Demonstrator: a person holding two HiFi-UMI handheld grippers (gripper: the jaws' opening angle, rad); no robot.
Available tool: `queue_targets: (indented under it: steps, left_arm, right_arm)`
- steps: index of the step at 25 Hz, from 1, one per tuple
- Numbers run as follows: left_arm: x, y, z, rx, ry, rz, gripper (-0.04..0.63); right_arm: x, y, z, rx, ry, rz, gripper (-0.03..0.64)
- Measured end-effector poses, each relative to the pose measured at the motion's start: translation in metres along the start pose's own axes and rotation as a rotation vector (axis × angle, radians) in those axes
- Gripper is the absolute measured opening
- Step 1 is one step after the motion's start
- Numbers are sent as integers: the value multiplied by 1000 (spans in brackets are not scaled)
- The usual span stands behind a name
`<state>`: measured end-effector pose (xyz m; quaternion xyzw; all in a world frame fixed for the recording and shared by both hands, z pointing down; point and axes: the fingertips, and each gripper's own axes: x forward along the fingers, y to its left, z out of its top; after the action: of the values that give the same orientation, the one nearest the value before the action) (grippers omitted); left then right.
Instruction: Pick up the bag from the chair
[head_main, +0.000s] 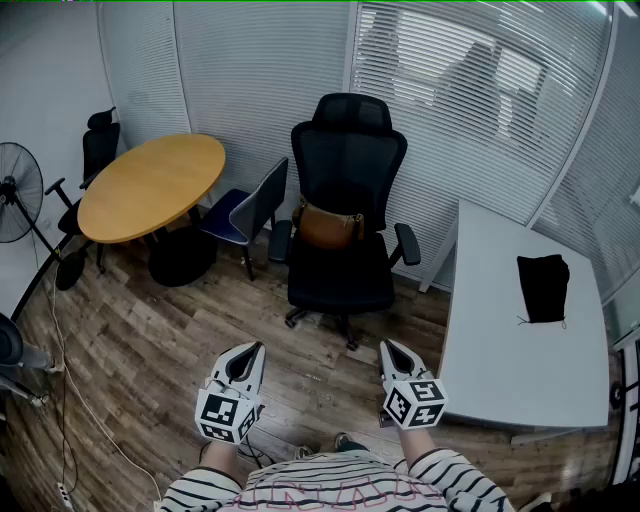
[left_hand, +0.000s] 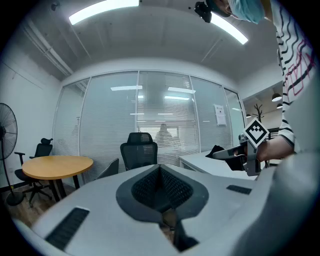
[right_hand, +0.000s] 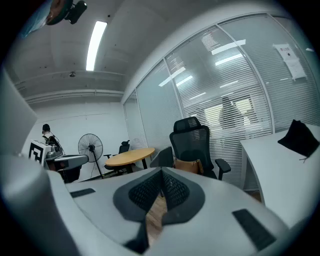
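A brown bag (head_main: 328, 226) lies on the seat of a black mesh office chair (head_main: 347, 150), leaning against its backrest. The right gripper view shows the bag (right_hand: 189, 165) small, on that chair (right_hand: 190, 139). My left gripper (head_main: 251, 351) and right gripper (head_main: 391, 348) hover side by side over the wooden floor, well short of the chair and pointing toward it. On both grippers the jaws are shut, with nothing between them. In the left gripper view the chair (left_hand: 139, 150) stands far ahead and the bag is hidden behind my jaws.
A round wooden table (head_main: 150, 185) and a blue chair (head_main: 243, 211) stand left of the office chair. A white desk (head_main: 520, 340) with a black pouch (head_main: 543, 287) is on the right. A fan (head_main: 16, 204) and a floor cable (head_main: 75, 400) are far left.
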<state>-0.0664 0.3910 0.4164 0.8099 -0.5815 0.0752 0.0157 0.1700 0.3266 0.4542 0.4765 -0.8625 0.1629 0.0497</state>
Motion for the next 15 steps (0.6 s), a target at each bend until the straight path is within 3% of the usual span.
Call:
queue_targets:
  steps: [8, 10, 11, 12, 15]
  left_arm:
    - [17, 14, -6, -25, -56, -38, 28]
    - [29, 19, -11, -45, -43, -47, 66]
    - [37, 22, -14, -61, -32, -51, 153]
    - [46, 27, -18, -75, -19, -53, 215]
    - [76, 40, -24, -85, 18, -54, 225]
  right_arm:
    - [19, 5, -9, 87, -11, 2, 29]
    - [30, 0, -10, 88, -9, -14, 38]
    - [37, -4, -11, 92, 0, -23, 99]
    - [47, -9, -12, 98, 12, -31, 227]
    - [79, -22, -12, 101, 51, -22, 242]
